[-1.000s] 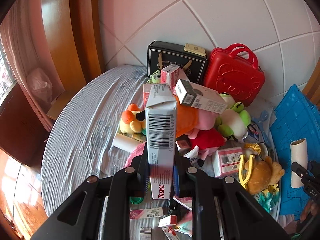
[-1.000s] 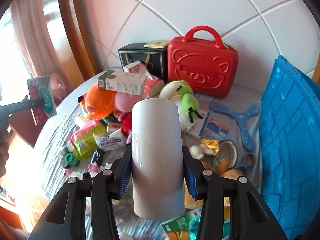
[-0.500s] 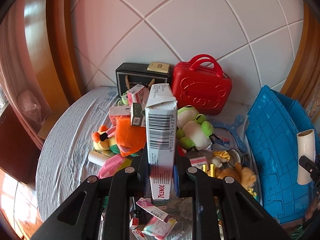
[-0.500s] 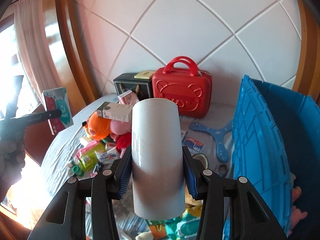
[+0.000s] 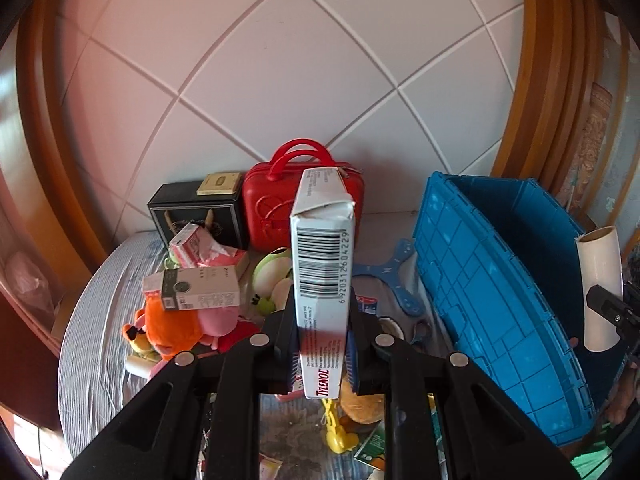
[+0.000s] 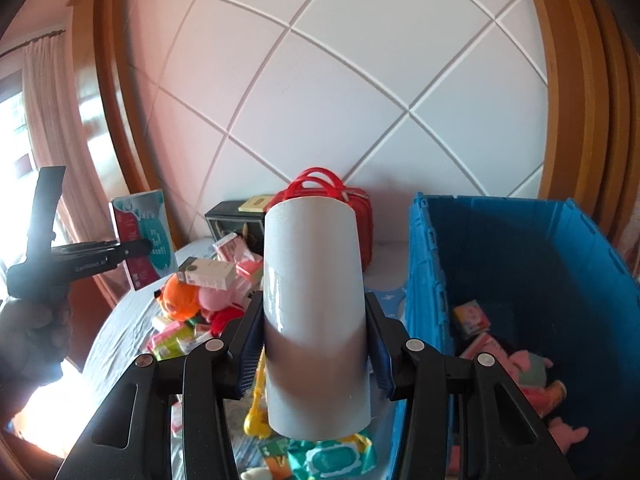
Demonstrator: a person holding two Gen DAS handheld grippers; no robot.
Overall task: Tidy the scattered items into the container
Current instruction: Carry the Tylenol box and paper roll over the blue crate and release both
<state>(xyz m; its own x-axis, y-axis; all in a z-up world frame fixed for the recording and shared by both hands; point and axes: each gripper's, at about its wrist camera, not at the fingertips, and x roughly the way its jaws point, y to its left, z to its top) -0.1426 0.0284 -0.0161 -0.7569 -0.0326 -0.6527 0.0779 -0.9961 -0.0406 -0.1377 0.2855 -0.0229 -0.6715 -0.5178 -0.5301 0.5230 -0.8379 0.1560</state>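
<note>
My left gripper (image 5: 322,344) is shut on a white Tylenol box (image 5: 322,272), held upright above the pile of toys and packets. My right gripper (image 6: 314,344) is shut on a white tube (image 6: 314,304), standing on end between the blue pads. The blue crate (image 6: 520,264) is at the right in both views, open, with several toys and packets (image 6: 516,356) inside. In the right wrist view the left gripper (image 6: 148,246) and its box (image 6: 144,240) hang at the far left, with a hand (image 6: 36,328) on the handle. The tube (image 5: 600,284) shows past the blue crate (image 5: 480,280) in the left wrist view.
A heap of plush toys (image 5: 180,324), cartons (image 5: 192,290) and packets lies on the striped bed sheet (image 5: 92,320). A red case (image 5: 276,208) and a black box (image 5: 196,212) stand against the padded headboard. A blue boomerang toy (image 5: 396,280) and a yellow toy (image 5: 336,428) lie near the crate.
Both grippers have risen and swung right toward the blue crate, each keeping its load. The crate's inside has come into the right wrist view, and the pile has dropped lower in both views.
</note>
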